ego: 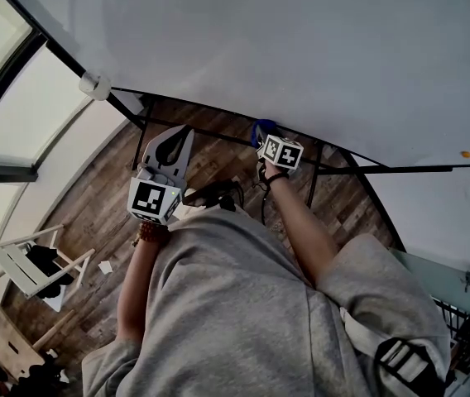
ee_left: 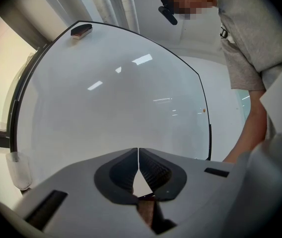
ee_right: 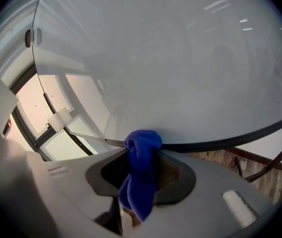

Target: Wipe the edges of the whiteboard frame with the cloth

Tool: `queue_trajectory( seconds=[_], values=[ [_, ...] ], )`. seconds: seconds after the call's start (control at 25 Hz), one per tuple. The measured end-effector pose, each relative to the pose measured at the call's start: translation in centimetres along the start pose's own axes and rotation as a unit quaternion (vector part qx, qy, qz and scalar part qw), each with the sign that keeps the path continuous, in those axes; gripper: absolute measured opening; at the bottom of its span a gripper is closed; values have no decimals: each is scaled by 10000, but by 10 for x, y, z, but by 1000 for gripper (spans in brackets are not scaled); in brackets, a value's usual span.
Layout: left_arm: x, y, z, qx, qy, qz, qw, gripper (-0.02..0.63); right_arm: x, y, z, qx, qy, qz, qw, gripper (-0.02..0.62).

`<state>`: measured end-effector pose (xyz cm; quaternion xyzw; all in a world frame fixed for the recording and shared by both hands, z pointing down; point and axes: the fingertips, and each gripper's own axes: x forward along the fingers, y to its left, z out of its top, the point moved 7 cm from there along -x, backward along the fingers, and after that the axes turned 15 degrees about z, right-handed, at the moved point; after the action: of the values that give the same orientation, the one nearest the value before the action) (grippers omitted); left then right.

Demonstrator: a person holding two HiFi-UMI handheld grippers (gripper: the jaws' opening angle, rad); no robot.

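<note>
The whiteboard (ego: 301,40) fills the upper head view, its dark bottom frame edge (ego: 210,106) curving across. My right gripper (ego: 270,135) is shut on a blue cloth (ego: 263,127), which presses against that bottom edge. In the right gripper view the blue cloth (ee_right: 142,170) bunches between the jaws and touches the dark frame edge (ee_right: 230,140). My left gripper (ego: 175,143) hangs below the board, shut with nothing in it; its tips (ee_left: 138,155) meet in front of the whiteboard (ee_left: 116,93).
A black stand bar (ego: 384,169) runs under the board. A white corner cap (ego: 94,86) sits on the frame at left. An eraser (ee_left: 81,30) rests at the board's top edge. Wooden floor (ego: 94,213) and a white rack (ego: 32,263) lie below left.
</note>
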<state>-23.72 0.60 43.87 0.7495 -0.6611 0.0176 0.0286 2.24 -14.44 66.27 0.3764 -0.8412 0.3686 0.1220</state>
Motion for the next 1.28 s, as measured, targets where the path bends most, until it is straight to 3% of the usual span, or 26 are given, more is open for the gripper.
queue_trajectory(
  seconds=[0.36, 1.28],
  values=[
    [-5, 9, -13, -77, 165, -140, 9997, 15, 22, 23, -1, 121, -55, 76, 9999, 137],
    [0, 79, -13, -284, 155, 83, 9994, 15, 81, 74, -5, 379, 200, 294, 9986, 137]
  ],
)
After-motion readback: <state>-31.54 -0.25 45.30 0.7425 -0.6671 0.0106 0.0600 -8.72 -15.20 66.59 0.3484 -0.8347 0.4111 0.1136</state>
